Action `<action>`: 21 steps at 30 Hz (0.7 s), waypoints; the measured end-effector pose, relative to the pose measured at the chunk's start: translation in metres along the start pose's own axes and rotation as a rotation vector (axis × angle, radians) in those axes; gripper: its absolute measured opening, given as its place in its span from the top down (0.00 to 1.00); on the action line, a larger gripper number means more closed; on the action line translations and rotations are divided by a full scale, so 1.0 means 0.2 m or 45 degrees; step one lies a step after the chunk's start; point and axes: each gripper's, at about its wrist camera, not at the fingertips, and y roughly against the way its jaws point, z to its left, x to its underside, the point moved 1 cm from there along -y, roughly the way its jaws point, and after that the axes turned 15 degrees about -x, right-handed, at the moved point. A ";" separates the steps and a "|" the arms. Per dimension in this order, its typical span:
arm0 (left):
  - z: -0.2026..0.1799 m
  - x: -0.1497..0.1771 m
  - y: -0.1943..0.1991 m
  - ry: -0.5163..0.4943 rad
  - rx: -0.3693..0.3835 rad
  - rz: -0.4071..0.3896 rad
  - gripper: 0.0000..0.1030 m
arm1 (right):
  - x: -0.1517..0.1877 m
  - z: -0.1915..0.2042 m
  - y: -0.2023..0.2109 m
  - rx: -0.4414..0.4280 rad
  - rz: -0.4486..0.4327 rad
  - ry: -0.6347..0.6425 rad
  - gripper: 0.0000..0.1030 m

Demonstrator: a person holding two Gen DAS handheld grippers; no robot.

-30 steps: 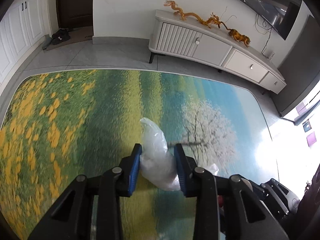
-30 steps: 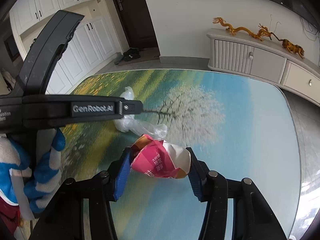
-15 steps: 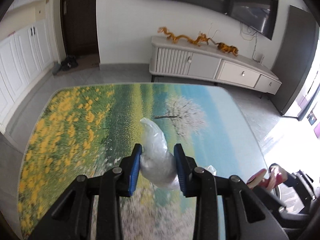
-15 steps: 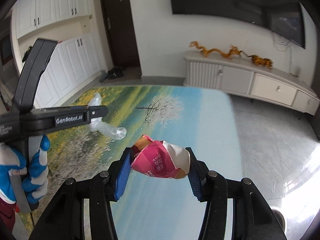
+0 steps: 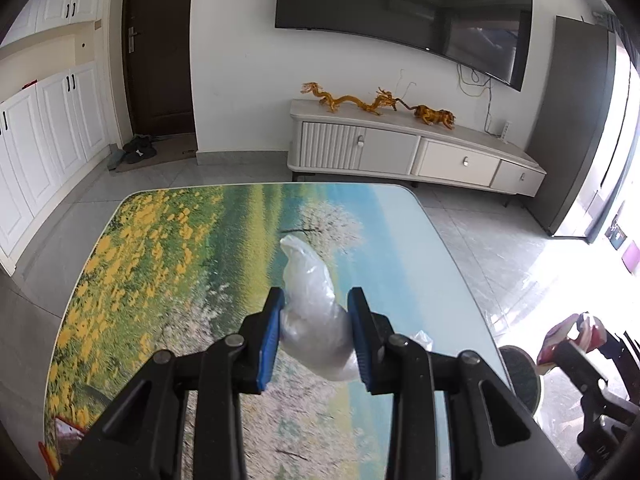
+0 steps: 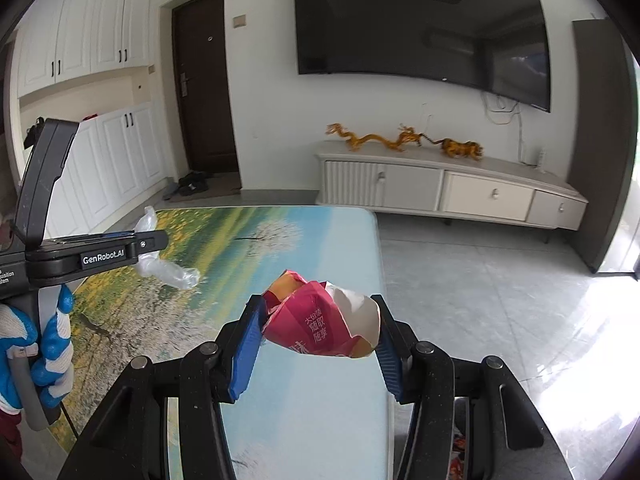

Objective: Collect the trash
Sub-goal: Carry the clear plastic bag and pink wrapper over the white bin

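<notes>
My left gripper [image 5: 316,312] is shut on a crumpled clear plastic bag [image 5: 312,300] and holds it above the table with the landscape print [image 5: 168,264]. The bag also shows in the right wrist view [image 6: 164,268], hanging from the left gripper. My right gripper [image 6: 316,320] is shut on a crumpled pink and orange snack wrapper [image 6: 320,324], held above the table's right edge [image 6: 376,264]. The wrapper shows at the right edge of the left wrist view [image 5: 568,336].
A round dark bin [image 5: 520,376] stands on the floor off the table's right side. A white TV cabinet [image 6: 440,188] with golden dragon figures stands at the far wall under a TV [image 6: 420,28]. A red object [image 5: 60,436] lies at the table's near left corner.
Both grippers have risen and pulled back from the table with their loads; more of the room and floor shows. The right gripper has shifted toward the table's right edge.
</notes>
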 end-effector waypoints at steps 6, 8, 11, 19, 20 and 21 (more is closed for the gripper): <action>-0.18 0.01 0.06 -0.065 0.045 -0.002 0.70 | 0.05 -0.12 0.11 0.060 -0.032 -0.042 0.52; -0.29 0.01 0.09 -0.107 0.077 -0.011 0.70 | 0.07 -0.18 0.14 0.084 -0.037 -0.067 0.52; -0.45 0.01 0.11 -0.171 0.142 -0.007 0.70 | 0.10 -0.29 0.17 0.135 -0.036 -0.109 0.52; -1.05 0.08 0.10 -0.413 0.330 0.045 0.70 | 0.29 -0.80 0.28 0.293 -0.010 -0.375 0.51; -1.12 0.10 0.09 -0.443 0.347 0.052 0.70 | 0.33 -0.88 0.28 0.313 0.003 -0.422 0.51; -1.21 0.12 0.09 -0.480 0.375 0.064 0.69 | 0.39 -0.97 0.28 0.319 0.013 -0.488 0.50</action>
